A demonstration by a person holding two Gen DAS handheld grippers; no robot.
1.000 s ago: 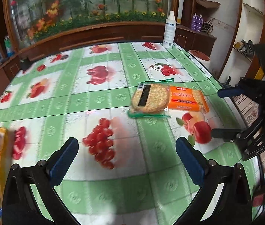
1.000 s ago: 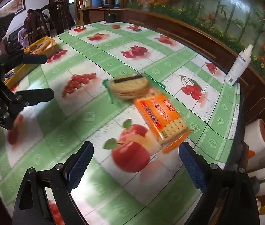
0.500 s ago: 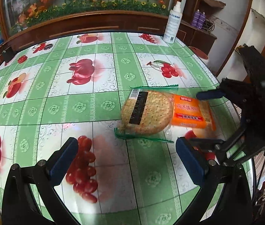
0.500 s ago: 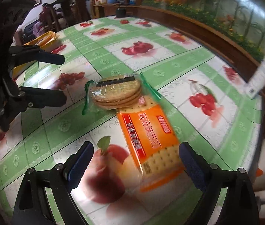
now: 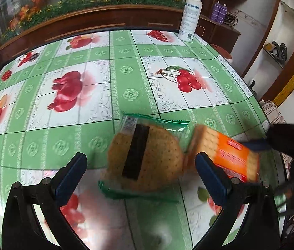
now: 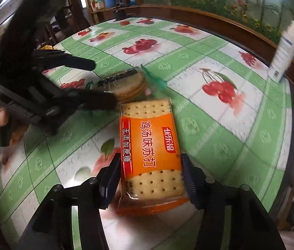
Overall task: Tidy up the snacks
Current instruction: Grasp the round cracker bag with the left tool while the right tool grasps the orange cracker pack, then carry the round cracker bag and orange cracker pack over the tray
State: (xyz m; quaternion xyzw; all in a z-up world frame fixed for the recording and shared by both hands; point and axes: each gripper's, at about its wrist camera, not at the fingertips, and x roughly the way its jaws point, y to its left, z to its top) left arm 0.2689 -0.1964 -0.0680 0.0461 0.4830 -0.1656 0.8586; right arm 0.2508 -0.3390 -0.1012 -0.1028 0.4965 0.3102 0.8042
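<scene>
The orange cracker pack [image 6: 151, 143] carries the clearest print: large white Chinese characters 鸡汤味苏打 run along its length, a red badge beside them reads 优乐福, and a red strip on the opposite side reads 无添加蔗糖. Just beyond the orange pack, the round biscuit pack [image 5: 145, 156] bears a barcode label, digits unreadable. The white spray bottle [image 5: 189, 18], well beyond the orange pack, has blue lettering too small to read.

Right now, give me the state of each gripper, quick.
Left gripper: open, the round cracker pack lies between its jaws, not gripped.
Right gripper: jaws have just been closing, now shut on the orange cracker pack.
</scene>
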